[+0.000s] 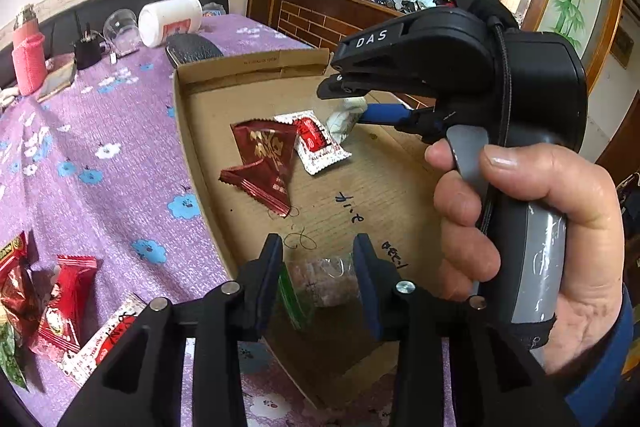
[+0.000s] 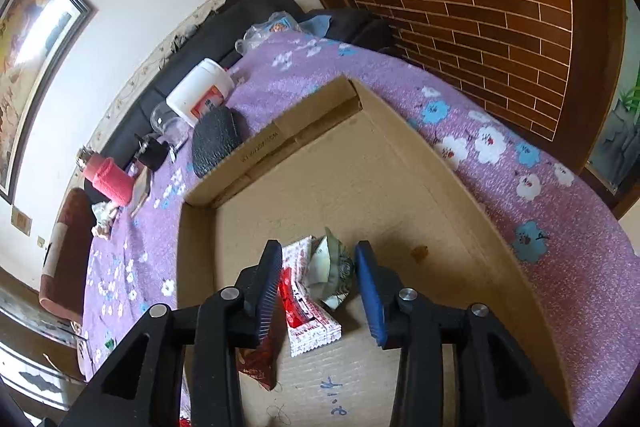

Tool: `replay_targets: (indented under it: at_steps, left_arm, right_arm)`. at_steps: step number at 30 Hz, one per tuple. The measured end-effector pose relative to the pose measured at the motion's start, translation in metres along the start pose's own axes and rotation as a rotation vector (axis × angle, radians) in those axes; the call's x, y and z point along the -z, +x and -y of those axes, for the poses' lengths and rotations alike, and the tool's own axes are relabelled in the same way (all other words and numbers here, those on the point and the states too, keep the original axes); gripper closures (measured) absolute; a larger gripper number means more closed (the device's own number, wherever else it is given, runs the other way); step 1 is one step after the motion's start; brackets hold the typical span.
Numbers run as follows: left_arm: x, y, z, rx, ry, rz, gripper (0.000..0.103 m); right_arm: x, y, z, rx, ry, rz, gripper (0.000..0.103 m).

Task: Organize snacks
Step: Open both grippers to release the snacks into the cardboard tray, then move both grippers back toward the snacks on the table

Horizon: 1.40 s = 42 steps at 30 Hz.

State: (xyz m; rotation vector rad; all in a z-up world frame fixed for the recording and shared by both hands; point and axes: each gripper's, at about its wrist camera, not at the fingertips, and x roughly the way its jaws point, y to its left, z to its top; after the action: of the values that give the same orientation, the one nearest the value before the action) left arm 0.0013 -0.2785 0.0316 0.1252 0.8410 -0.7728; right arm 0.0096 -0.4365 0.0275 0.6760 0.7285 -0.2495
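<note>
My left gripper (image 1: 318, 267) sits at the bottom centre of the left wrist view, its jaws parted around a clear packet with a green edge (image 1: 320, 283). The pads stand just off the wrapper on both sides, so I read it as let go — the packet lies on the floor of the cardboard box (image 1: 360, 195), at the lower middle of the frame.

Further up, in the middle of that frame, a dark red packet (image 1: 266, 163) lies on the box floor, and a white packet with a red label (image 1: 316, 143) rests just to its right, touching it. At the right of the frame a hand (image 1: 532, 235) grips the handle of my right gripper (image 2: 318, 279), whose blue fingers (image 1: 384, 115) reach toward a pale wrapped snack (image 1: 344, 119).

In the right wrist view those jaws are also apart, at the bottom centre. The pale, green-printed snack (image 2: 332, 275) lies between them on the cardboard without either pad pressing on it — released. The white-and-red packet shows beside it at the left.

Outside the box, at the lower left of the left wrist view, more red snack packets (image 1: 64, 299) lie on the purple flowered cloth (image 1: 120, 187).
</note>
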Motion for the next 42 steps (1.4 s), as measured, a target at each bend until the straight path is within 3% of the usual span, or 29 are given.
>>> replay_targets:
  at_steps: [4, 7, 9, 10, 12, 23, 27, 31, 37, 42]
  left_arm:
    - [0.000, -0.008, 0.002, -0.022, 0.013, 0.043, 0.063]
    - [0.000, -0.015, 0.001, -0.031, 0.011, 0.076, 0.061]
    - [0.000, -0.020, 0.001, -0.042, 0.009, 0.100, 0.061]
    - [-0.001, -0.023, 0.001, -0.048, 0.008, 0.112, 0.061]
    - [-0.002, -0.026, -0.001, -0.057, 0.001, 0.128, 0.061]
    - [-0.003, -0.028, -0.006, -0.089, -0.012, 0.136, 0.060]
    - [-0.003, -0.030, -0.005, -0.104, -0.006, 0.148, 0.060]
    - [-0.003, -0.031, -0.007, -0.110, -0.015, 0.153, 0.060]
    - [-0.004, -0.033, -0.012, -0.122, -0.038, 0.163, 0.060]
    - [-0.005, -0.032, -0.015, -0.126, -0.047, 0.162, 0.060]
  right_arm:
    - [-0.002, -0.012, 0.000, 0.013, 0.004, 0.059, 0.063]
    - [-0.002, -0.033, -0.012, 0.086, -0.055, 0.191, 0.062]
    - [-0.002, -0.042, -0.015, 0.055, -0.071, 0.230, 0.060]
    - [-0.002, -0.044, -0.016, 0.017, -0.070, 0.231, 0.055]
    - [-0.001, -0.041, -0.019, -0.025, -0.082, 0.208, 0.054]
    - [0.009, -0.031, -0.034, -0.058, -0.134, 0.147, 0.054]
    - [0.012, -0.029, -0.038, -0.037, -0.152, 0.139, 0.036]
    - [0.015, -0.031, -0.044, -0.009, -0.176, 0.146, 0.036]
    - [0.015, -0.038, -0.041, -0.090, -0.122, 0.164, 0.036]
    - [0.016, -0.037, -0.047, -0.093, -0.146, 0.166, 0.036]
